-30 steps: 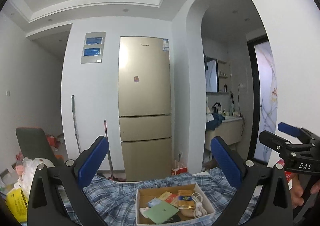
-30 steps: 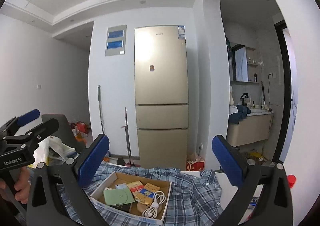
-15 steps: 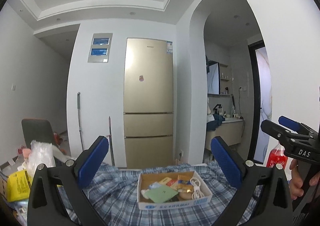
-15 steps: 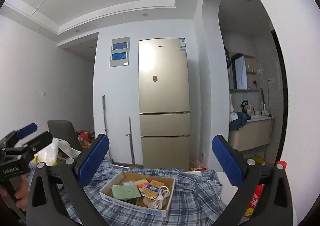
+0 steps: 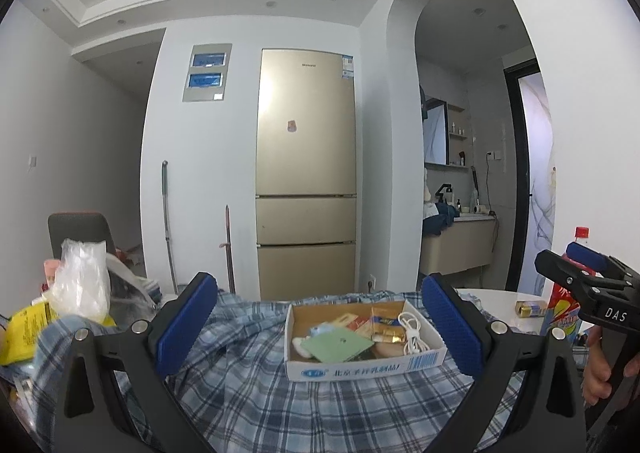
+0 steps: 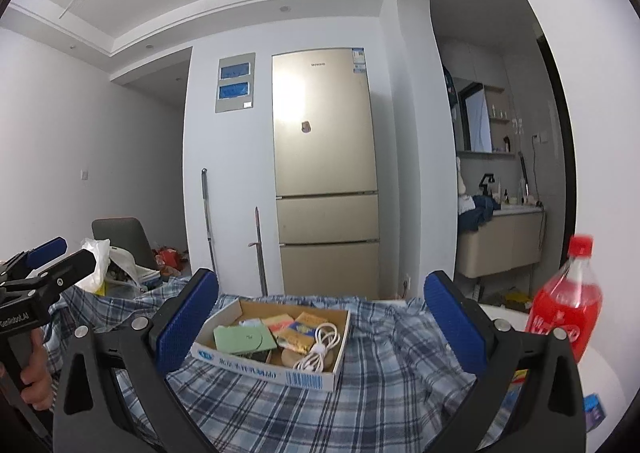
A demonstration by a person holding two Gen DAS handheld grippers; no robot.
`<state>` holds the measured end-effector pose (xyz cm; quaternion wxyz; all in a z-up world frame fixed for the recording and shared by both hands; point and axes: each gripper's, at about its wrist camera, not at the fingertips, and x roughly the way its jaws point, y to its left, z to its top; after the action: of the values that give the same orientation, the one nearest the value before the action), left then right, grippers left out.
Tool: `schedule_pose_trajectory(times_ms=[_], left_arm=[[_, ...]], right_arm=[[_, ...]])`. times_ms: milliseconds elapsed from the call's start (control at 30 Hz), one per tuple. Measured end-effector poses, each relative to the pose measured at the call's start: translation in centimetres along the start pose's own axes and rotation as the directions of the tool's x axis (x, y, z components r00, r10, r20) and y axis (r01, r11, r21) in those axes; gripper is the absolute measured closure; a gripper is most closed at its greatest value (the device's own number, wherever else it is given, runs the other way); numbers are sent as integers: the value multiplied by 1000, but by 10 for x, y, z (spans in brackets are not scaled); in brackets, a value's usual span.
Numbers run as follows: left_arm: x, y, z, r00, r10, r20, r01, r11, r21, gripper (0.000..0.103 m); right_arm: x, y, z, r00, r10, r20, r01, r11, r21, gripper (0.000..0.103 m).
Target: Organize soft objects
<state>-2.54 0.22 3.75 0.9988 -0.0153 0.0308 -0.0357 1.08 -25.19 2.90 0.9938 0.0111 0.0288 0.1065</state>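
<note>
A blue plaid shirt [image 5: 256,385] lies spread and rumpled across the bench [image 5: 498,299], covering most of it. A shallow cardboard box [image 5: 362,367] of small items, including a white cable [image 5: 412,331], sits on the cloth. Both the left gripper [image 5: 318,327] and the right gripper [image 6: 320,327] hover above the shirt, fingers spread wide, holding nothing. A red bottle [image 6: 566,311] stands at the bench's right edge.

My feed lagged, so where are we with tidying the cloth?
Nothing looks done: the blue plaid cloth lies rumpled, with the open cardboard box of small items on it. The left gripper and right gripper are open and empty. All tidying remains.
</note>
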Motion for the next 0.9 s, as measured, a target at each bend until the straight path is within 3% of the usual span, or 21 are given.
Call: schedule_pose_trajectory(times_ms=[300, 700, 900], left_arm=[[1, -8, -27, 1000, 4, 1, -4, 999, 48, 0], [5, -10, -33, 1000, -18, -12, 19, 998, 59, 0], [6, -9, -33, 1000, 4, -9, -4, 999, 50, 0]], right_arm=[[3, -1, -20, 999, 6, -39, -6, 1000, 2, 0], [1, -3, -22, 999, -7, -35, 7, 1000, 8, 0], [2, -1, -23, 1000, -6, -30, 6, 1000, -1, 0]])
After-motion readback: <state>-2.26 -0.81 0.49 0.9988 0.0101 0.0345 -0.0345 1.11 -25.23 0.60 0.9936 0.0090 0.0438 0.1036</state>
